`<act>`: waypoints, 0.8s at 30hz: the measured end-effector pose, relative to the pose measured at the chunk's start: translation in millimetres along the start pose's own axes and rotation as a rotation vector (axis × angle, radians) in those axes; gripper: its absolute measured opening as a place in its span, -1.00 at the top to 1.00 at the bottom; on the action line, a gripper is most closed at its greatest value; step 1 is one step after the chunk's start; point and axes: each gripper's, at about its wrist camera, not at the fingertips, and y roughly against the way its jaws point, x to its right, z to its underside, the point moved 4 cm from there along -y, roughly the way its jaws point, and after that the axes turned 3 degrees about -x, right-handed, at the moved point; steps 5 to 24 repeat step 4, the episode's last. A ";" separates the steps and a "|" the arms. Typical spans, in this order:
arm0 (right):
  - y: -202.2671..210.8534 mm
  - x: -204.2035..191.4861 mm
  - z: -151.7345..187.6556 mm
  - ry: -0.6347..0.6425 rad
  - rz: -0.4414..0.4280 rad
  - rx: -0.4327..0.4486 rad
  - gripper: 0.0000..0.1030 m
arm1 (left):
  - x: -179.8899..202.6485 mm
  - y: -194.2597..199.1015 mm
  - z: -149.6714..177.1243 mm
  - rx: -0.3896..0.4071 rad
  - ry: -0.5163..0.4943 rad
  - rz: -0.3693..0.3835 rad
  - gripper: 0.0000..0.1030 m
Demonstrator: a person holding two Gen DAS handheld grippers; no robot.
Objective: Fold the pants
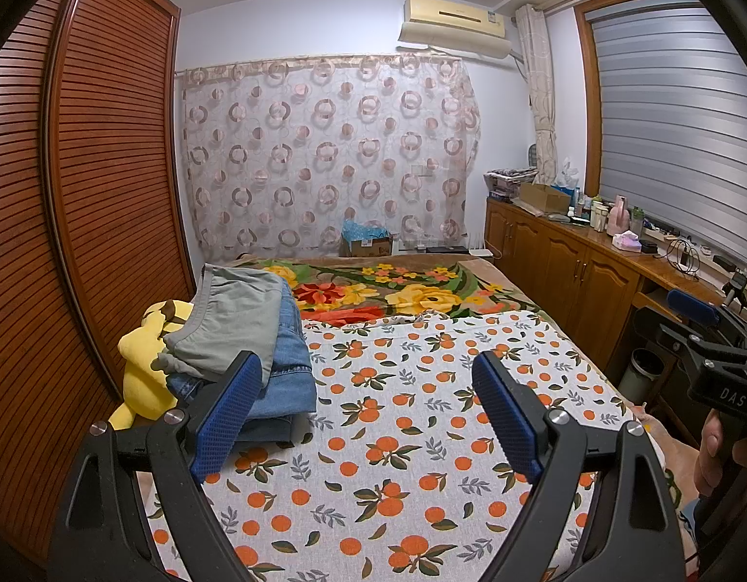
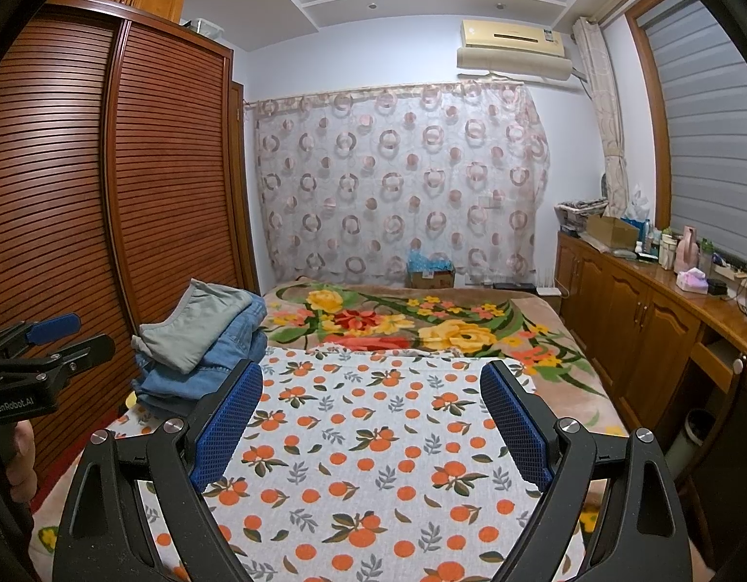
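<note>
A stack of folded pants lies at the left side of the bed: grey-green pants (image 1: 233, 320) on top of blue jeans (image 1: 286, 368). The stack also shows in the right wrist view, grey-green pants (image 2: 199, 325) over jeans (image 2: 199, 378). My left gripper (image 1: 368, 388) is open and empty above the orange-print sheet (image 1: 397, 436), just right of the stack. My right gripper (image 2: 371, 397) is open and empty above the same sheet (image 2: 364, 436). The right gripper shows at the right edge of the left wrist view (image 1: 713, 339); the left gripper shows at the left edge of the right wrist view (image 2: 39, 354).
A yellow plush toy (image 1: 140, 373) lies beside the stack by the slatted wardrobe (image 1: 82, 194). A flowered blanket (image 1: 397, 291) covers the far half of the bed. A wooden cabinet (image 1: 567, 262) with clutter runs along the right. A bin (image 1: 640, 373) stands beside the bed.
</note>
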 end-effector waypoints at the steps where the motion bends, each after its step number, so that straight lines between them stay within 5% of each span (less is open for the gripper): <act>1: 0.0 0.1 0.0 -0.001 0.000 0.000 -0.79 | 0.0 0.0 0.1 0.000 0.000 -0.001 -0.73; 24: 0.0 -0.1 0.0 0.000 -0.001 0.000 -0.79 | 0.0 0.1 0.3 0.000 0.000 0.000 -0.73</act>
